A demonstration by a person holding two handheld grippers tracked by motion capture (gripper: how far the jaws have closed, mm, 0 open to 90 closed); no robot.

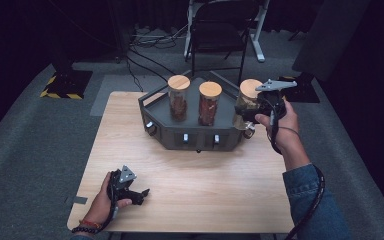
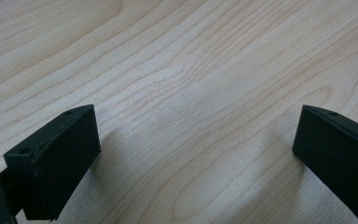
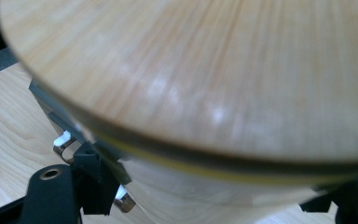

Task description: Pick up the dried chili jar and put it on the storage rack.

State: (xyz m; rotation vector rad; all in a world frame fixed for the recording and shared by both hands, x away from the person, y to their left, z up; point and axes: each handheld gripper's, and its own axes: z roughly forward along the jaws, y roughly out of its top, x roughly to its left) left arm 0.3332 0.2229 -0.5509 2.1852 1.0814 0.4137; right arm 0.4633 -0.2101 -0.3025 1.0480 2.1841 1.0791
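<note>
The right gripper [image 1: 252,111] is clamped on a jar [image 1: 246,102] with a wooden lid, gripping the glass body just under the lid. In the right gripper view that lid [image 3: 205,70] looms large and close, tilted toward the camera, and the black jaws sit tight against the jar's sides below it. The jar is at the right end of a dark tray [image 1: 195,135], over its right corner; whether its base touches the tray I cannot tell, since the hand [image 1: 280,122] and gripper cover it.

Two more jars stand upright on the tray: one [image 1: 178,97] toward the left, one [image 1: 210,103] near the middle, apart from each other and from the held jar. The tray sits near the table's [image 1: 180,185] far edge, with small metal knobs [image 1: 185,137] along its front wall.

The left gripper [image 1: 139,194] rests low at the table's near left corner, well apart from the tray. Its jaws are spread wide with bare wood [image 2: 191,93] between them, holding nothing.
</note>
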